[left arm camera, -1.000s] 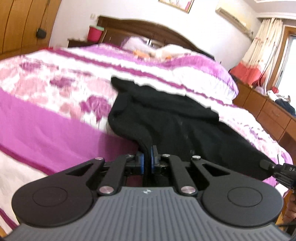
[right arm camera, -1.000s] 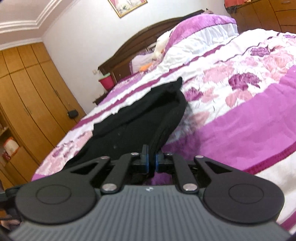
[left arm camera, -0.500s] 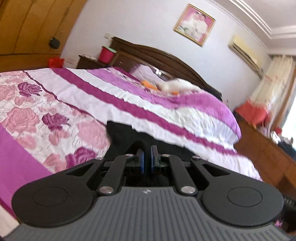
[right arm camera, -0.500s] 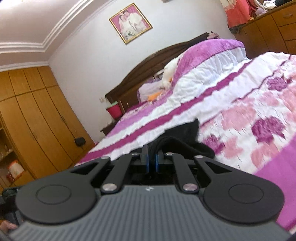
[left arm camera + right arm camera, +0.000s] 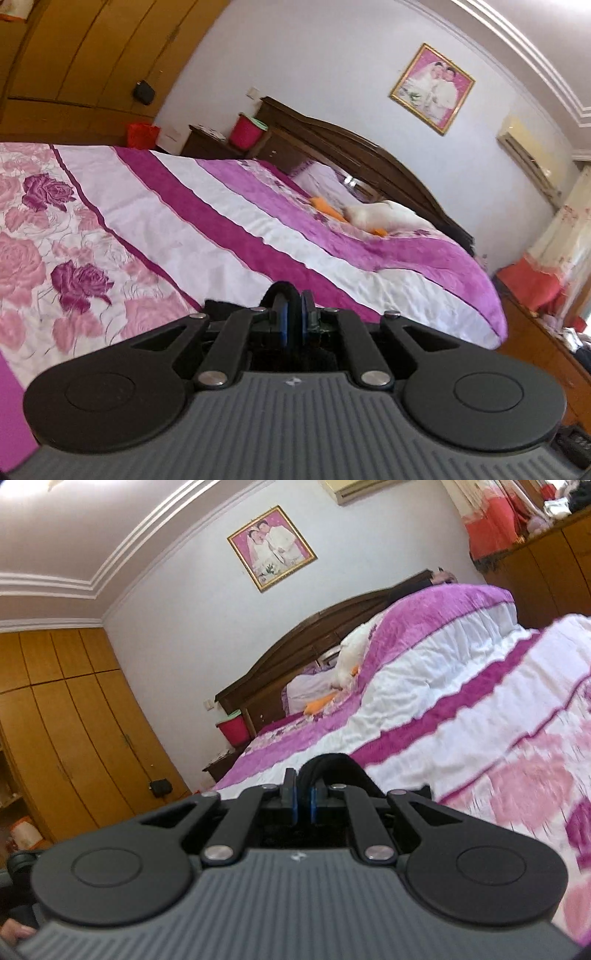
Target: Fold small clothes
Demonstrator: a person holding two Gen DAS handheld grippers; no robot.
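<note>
The left gripper [image 5: 292,312] has its jaws pressed together on a bunched fold of the black garment [image 5: 279,288], which loops over the fingertips and hangs out of sight below. The right gripper [image 5: 303,794] likewise pinches a bunch of the same black cloth [image 5: 334,766], which humps just ahead and to the right of its tips. Beyond both tongs spreads the purple-and-white floral bedspread [image 5: 155,229]. Further off lies a white plush toy [image 5: 384,218], then the dark wooden headboard [image 5: 354,155], and a framed portrait [image 5: 432,88] above.
</note>
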